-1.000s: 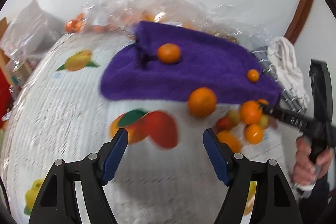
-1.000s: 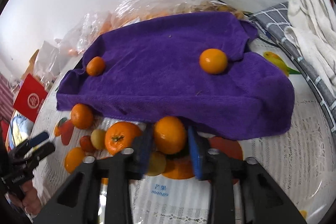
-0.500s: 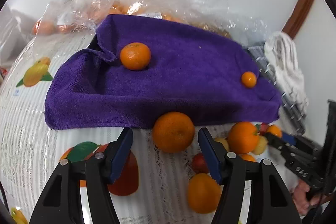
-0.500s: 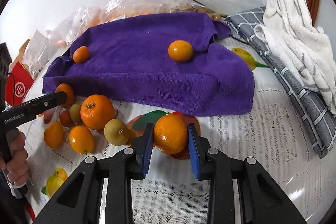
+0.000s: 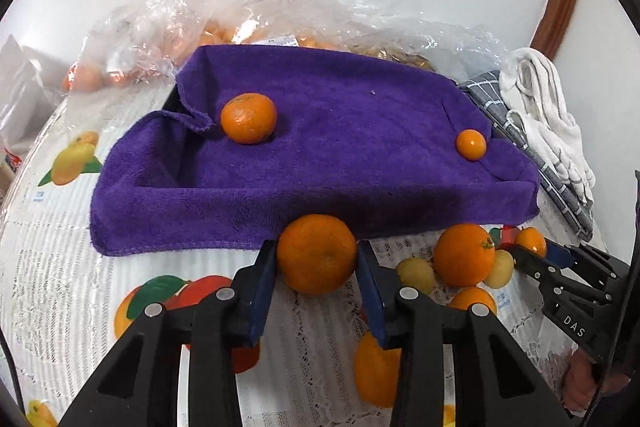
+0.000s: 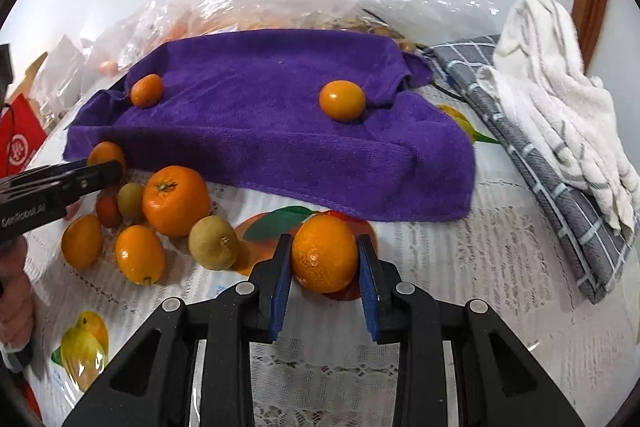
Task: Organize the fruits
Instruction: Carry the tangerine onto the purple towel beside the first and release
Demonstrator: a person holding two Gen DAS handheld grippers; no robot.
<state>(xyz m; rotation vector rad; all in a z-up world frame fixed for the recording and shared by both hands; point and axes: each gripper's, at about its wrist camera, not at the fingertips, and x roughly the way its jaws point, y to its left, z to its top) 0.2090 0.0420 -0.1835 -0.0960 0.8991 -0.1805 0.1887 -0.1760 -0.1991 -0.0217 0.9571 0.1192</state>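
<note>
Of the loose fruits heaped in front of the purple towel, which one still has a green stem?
The biggest orange in the heap, with its green stem on top. The smaller oranges and the yellow-green fruit beside it show none.

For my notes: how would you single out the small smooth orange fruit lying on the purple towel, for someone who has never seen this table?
Find the purple towel draped over a raised tray in the middle of the fruit-print tablecloth. Two orange fruits sit on it, one toward each end. The one meant is the small glossy fruit at the end nearest the grey checked cloth; the mandarin at the other end is dull and dimpled.
</note>
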